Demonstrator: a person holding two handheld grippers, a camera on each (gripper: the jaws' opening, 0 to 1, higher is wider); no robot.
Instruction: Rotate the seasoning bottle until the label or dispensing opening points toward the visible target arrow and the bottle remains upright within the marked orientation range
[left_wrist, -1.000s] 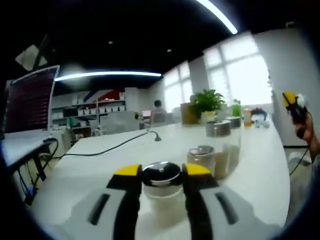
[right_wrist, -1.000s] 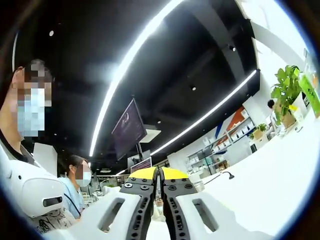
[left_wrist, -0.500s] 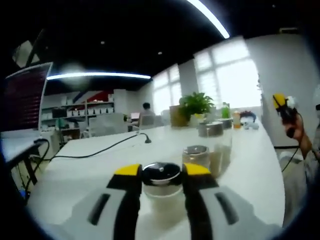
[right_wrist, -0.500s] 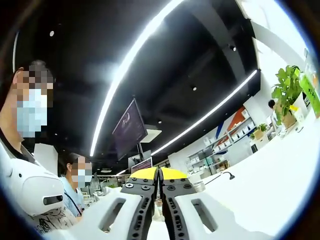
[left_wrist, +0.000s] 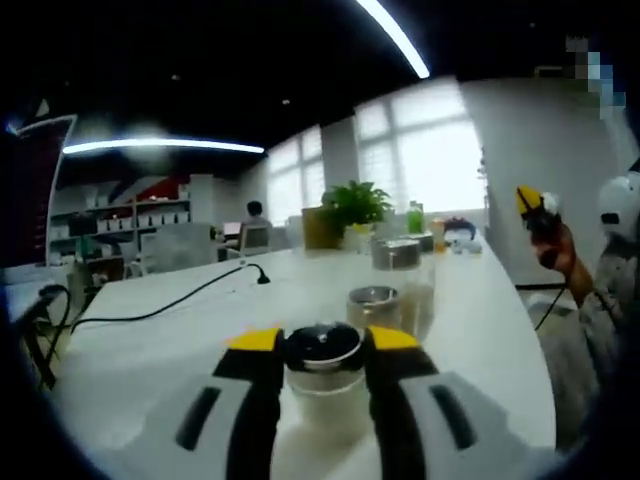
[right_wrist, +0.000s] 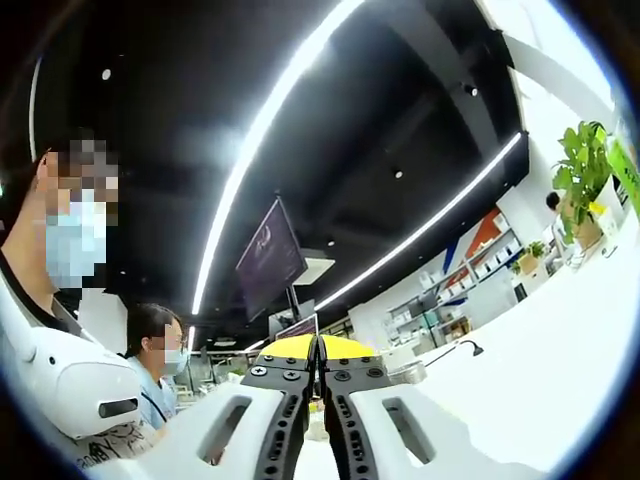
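The clear glass seasoning bottle with a shiny metal lid (left_wrist: 322, 362) sits clamped between the left gripper (left_wrist: 322, 340); the right gripper (right_wrist: 320, 348) is clenched, empty.

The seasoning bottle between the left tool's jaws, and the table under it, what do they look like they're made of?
The seasoning bottle looks like clear glass or plastic: its body is see-through with pale contents. Its cap is dark and glossy with a shiny, metal-looking rim that catches the light. The table is smooth matte white, probably laminate. The left tool is shut on the bottle.

Left tool (left_wrist: 322, 352) swung with gripped seasoning bottle (left_wrist: 322, 372); right tool (right_wrist: 319, 350) tilted slightly.
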